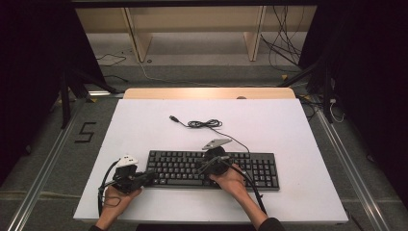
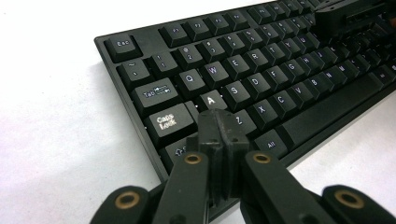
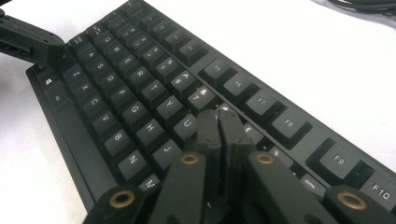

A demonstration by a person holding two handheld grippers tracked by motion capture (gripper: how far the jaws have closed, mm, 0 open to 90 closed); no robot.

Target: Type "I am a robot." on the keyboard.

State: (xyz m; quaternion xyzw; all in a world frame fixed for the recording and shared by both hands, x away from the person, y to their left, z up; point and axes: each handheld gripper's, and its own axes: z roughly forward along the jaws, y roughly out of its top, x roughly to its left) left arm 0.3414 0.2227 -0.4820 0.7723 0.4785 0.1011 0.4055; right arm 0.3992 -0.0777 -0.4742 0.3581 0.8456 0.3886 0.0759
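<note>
1. Two bare hands come in at the near edge of the high view; the left hand (image 1: 117,198) holds the left gripper (image 1: 144,177) and the right hand (image 1: 234,181) holds the right gripper (image 1: 204,166), each a matte black plastic tool with a pale angular plate on top.
2. In the left gripper view its jaws are pressed together with nothing between them, their blunt tips low over the keyboard's left end, by the A key (image 2: 210,100) and just beside the Caps Lock key (image 2: 166,122).
3. In the right gripper view the jaws are likewise closed and empty, tips just past the U key (image 3: 187,123), near the number row.
4. The black keyboard (image 1: 250,168) is a long, flat rectangle with squared, slightly dished keycaps bearing white legends; it lies along the near middle of the white surface (image 1: 144,125), the left gripper at its left end and the right gripper over its middle.
5. A thin black cable (image 1: 204,124) runs from the keyboard's back edge, loops in a loose tangle and ends in a USB plug (image 1: 173,118) lying flat on the smooth, matte white sheet.
6. Beyond the sheet a light wooden edge (image 1: 207,93) shows, then grey floor with loose wires (image 1: 284,48).
</note>
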